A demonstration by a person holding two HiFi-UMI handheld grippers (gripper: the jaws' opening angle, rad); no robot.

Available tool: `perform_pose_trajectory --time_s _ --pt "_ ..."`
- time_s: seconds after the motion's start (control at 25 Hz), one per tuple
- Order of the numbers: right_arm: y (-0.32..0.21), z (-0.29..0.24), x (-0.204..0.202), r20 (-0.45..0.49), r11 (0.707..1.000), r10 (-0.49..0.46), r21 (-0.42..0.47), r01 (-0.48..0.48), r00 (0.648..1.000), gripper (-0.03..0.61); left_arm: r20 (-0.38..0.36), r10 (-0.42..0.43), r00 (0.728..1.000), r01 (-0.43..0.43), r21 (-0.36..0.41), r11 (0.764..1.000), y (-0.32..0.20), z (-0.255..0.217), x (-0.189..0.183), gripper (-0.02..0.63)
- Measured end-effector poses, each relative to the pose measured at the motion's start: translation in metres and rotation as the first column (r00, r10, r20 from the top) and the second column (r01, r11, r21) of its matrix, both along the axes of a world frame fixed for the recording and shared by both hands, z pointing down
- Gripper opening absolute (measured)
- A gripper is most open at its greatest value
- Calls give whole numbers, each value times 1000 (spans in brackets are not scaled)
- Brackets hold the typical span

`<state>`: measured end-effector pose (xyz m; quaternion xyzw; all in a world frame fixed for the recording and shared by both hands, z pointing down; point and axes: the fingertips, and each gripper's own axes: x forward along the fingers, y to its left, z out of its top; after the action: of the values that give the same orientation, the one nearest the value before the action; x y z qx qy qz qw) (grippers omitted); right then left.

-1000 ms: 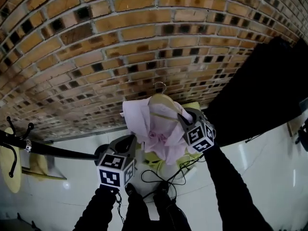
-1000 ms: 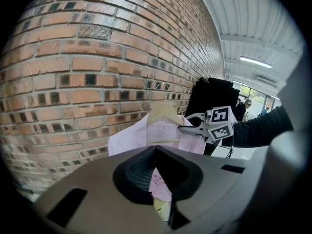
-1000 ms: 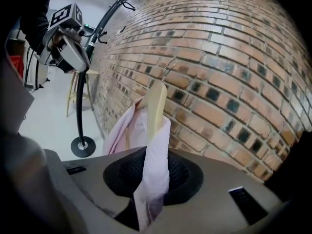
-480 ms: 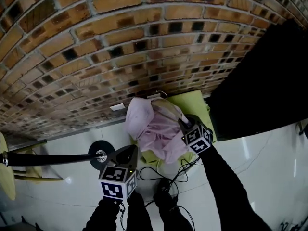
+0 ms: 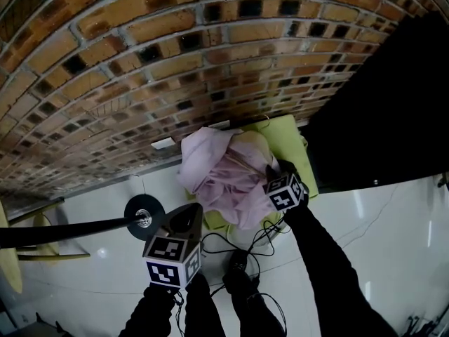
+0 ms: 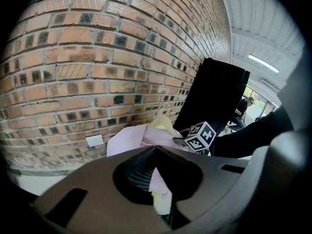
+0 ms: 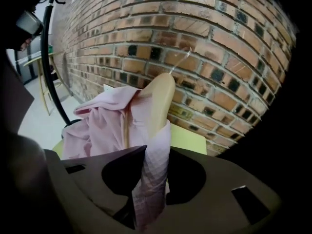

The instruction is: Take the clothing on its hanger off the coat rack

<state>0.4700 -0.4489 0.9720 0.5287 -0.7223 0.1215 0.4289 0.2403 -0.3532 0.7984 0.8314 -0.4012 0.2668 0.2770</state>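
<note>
A pink garment (image 5: 223,173) hangs on a pale wooden hanger (image 7: 161,101) with a wire hook (image 7: 183,57). It is low over a yellow-green surface (image 5: 298,149), off the black coat rack pole (image 5: 63,230). My right gripper (image 7: 151,174) is shut on the cloth-wrapped end of the hanger; its jaws have just been opening a little, with the cloth still pressed between them. In the head view that gripper (image 5: 275,177) sits at the garment's right side. My left gripper (image 5: 189,220) is shut and empty, just left of and below the garment (image 6: 131,138).
A brick wall (image 5: 175,62) with a white socket (image 5: 163,144) stands right behind. A tall black panel (image 5: 382,97) fills the right. The rack's round base (image 5: 144,216) lies on the white floor, and cables (image 5: 242,248) trail by my feet.
The right gripper has come down with the garment and hanger, which now sit low over the yellow-green surface. The left gripper has sunk too and stays beside the garment.
</note>
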Motion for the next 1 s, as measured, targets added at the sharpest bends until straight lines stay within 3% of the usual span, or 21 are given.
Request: perform_pose_trajectory --time_s 0.12,0.2,0.28,0.4,0.68,0.92,1.0 --pt "-4 1 20 -38 995 94 32 -93 995 166 0 9 1000 -9 -3 1000 -1 4 5 0" --pt "-4 -10 33 -56 987 149 74 -144 987 169 1 17 1000 -17 -2 1000 0 3 9 0" --pt "1 -29 40 -38 978 183 113 -178 982 210 1 27 1000 -27 0 1000 2 -3 13 0" --pt "16 -87 37 17 963 177 202 -177 984 208 -6 42 999 -42 19 999 6 -29 20 0" --pt "74 -290 7 146 904 112 397 -162 983 131 -37 111 993 -105 149 983 22 -152 36 0" --pt "123 -456 -17 234 822 76 536 -194 969 5 -81 140 987 -113 273 955 42 -258 38 0" --pt "137 -496 -28 268 807 63 553 -207 961 5 -101 148 984 -111 311 944 50 -289 37 0"
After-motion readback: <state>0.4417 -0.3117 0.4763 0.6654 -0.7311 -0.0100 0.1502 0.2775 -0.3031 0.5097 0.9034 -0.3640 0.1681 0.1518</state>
